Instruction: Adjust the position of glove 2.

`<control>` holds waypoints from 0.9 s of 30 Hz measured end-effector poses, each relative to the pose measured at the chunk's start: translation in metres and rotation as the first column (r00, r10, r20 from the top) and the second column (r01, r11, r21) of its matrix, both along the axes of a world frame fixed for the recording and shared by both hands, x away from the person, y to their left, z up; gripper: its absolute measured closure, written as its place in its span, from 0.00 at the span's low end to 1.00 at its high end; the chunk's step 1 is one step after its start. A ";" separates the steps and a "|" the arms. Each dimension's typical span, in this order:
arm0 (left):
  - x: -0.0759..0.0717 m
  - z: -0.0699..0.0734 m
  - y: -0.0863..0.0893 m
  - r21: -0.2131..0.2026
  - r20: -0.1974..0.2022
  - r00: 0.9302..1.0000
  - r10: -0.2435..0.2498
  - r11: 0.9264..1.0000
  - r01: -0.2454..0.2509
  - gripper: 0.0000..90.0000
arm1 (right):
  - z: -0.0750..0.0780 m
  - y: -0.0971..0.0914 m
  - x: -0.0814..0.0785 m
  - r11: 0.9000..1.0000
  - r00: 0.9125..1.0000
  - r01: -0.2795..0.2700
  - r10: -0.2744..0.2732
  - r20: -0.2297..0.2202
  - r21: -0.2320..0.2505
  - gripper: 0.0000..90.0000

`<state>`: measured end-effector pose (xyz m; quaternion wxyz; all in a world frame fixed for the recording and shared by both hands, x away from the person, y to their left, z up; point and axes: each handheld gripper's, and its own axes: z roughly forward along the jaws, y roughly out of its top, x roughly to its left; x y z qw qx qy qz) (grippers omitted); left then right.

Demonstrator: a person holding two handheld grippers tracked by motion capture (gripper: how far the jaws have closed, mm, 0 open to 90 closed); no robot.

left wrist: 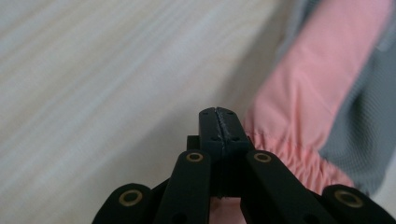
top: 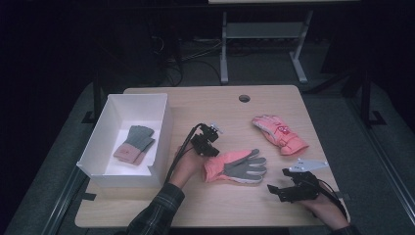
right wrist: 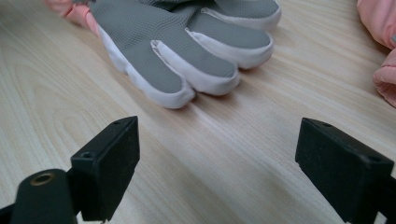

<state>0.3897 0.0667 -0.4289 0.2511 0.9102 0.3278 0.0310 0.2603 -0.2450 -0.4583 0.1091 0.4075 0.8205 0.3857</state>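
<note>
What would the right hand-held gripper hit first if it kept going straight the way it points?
Probably the grey fingertips of the near glove; bare table lies between it and the open right hand-held gripper. Depth is hard to judge.

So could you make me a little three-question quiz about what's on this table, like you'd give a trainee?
1. True or false: the left gripper has its jaws closed together beside the cuff of the pink-and-grey glove.
2. What lies inside the white box?
A. a pink ski glove
B. a grey knit glove with a pink cuff
C. nothing
3. Fill in: the right gripper has its jaws ____, with bare table between them.

Key
1. True
2. B: the grey knit glove lies there.
3. open
</note>
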 end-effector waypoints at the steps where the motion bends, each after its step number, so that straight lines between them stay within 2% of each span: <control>1: -0.002 0.000 0.002 0.004 -0.001 1.000 -0.009 1.000 0.009 1.00 | 0.000 0.000 0.000 1.000 1.000 0.000 0.000 0.000 0.000 0.15; 5: -0.016 -0.001 0.012 -0.030 -0.022 1.000 -0.014 0.999 0.013 1.00 | 0.000 0.000 0.000 1.000 1.000 0.001 -0.001 -0.001 -0.006 0.15; 10: -0.033 -0.003 0.021 -0.078 -0.029 0.999 -0.032 0.996 0.030 1.00 | -0.001 -0.001 0.000 1.000 1.000 0.001 -0.001 0.004 -0.014 0.15; 16: -0.049 -0.001 0.024 -0.099 -0.051 0.996 -0.080 0.992 0.074 1.00 | -0.001 -0.005 -0.003 1.000 1.000 0.017 -0.017 0.003 -0.018 0.15; 21: -0.061 -0.002 0.023 -0.135 -0.066 0.991 -0.115 0.985 0.105 1.00 | -0.001 -0.007 -0.002 0.999 1.000 0.031 -0.031 0.003 -0.022 0.15; 27: -0.070 -0.004 0.012 -0.171 -0.084 0.978 -0.189 0.970 0.173 1.00 | -0.001 -0.014 -0.003 0.998 0.999 0.050 -0.050 0.001 -0.024 0.15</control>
